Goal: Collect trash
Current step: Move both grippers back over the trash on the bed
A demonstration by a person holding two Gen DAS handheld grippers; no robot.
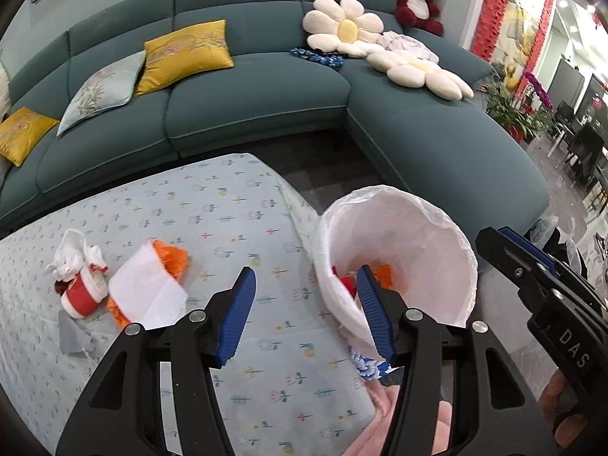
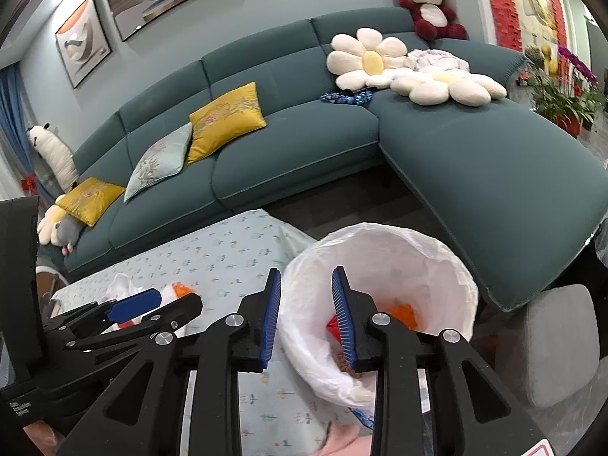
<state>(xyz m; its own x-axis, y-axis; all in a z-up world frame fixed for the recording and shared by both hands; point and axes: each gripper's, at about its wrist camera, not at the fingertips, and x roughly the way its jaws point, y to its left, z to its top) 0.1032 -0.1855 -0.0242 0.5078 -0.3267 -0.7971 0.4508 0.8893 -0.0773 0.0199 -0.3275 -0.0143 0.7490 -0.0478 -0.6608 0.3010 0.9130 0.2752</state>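
Both my grippers, left gripper (image 1: 304, 288) and right gripper (image 2: 306, 300), gape empty beside the lined bin (image 1: 448, 228); I'd next swing lower-left, squarely over the red paper cup (image 1: 81, 292)

The table (image 1: 228, 205) wears a matt printed cloth with small motifs. At its 3 o'clock edge, the bin (image 1: 399, 250) is lined with thin, crinkled, translucent white plastic film. Toward 9 o'clock lie a glossy red-and-white paper cup (image 1: 81, 290), crumpled white tissue (image 1: 74, 252), and a smooth white sheet over rumpled orange paper (image 1: 146, 288). The left gripper (image 1: 306, 304) has matt black plastic arms, ribbed blue rubbery pads (image 1: 237, 313) and shiny metal pivot pins; the right gripper (image 2: 306, 315) matches it. At 12 o'clock the sofa (image 1: 258, 91) shows matt teal woven upholstery, satiny embroidered yellow cushions (image 1: 186, 55) and fluffy plush flower pillows (image 1: 345, 24).
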